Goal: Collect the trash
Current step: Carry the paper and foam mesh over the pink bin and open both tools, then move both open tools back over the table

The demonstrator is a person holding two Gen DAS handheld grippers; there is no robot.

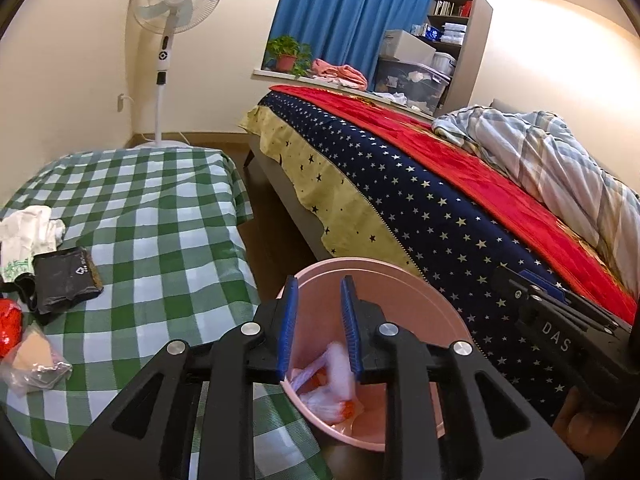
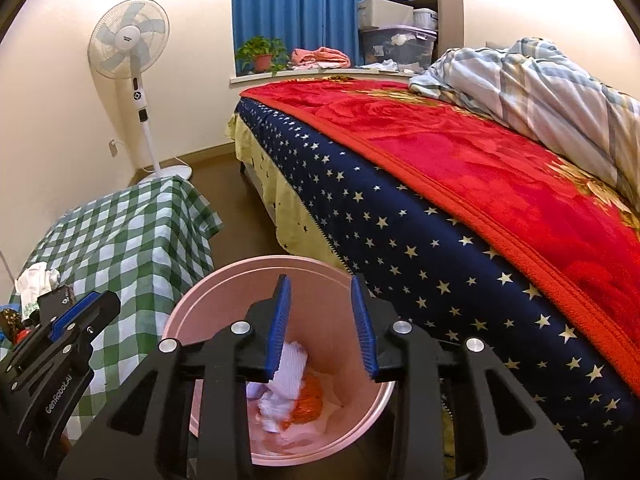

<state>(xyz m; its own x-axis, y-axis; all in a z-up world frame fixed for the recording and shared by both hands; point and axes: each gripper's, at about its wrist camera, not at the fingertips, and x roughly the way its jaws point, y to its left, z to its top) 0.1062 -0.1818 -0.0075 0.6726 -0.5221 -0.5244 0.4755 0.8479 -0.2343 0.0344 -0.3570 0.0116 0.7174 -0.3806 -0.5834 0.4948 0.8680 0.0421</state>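
A pink bin [image 1: 404, 312] [image 2: 224, 292] stands on the floor between the checked table and the bed. It holds white crumpled paper [image 2: 286, 384] [image 1: 336, 376] and an orange wrapper [image 2: 310, 398]. My left gripper [image 1: 319, 300] is open and empty above the bin's left side. My right gripper [image 2: 322, 300] is open and empty over the bin. The right gripper's body shows at the right of the left wrist view [image 1: 560, 320]. On the table lie a white tissue [image 1: 30, 228], a black packet [image 1: 66, 278], a red wrapper [image 1: 8, 330] and a clear bag with a tan piece [image 1: 34, 360].
The green checked table [image 1: 160, 220] is at the left. The bed with star sheet and red blanket [image 2: 460, 168] fills the right. A standing fan [image 1: 176, 0] is by the far wall. Brown floor runs between table and bed.
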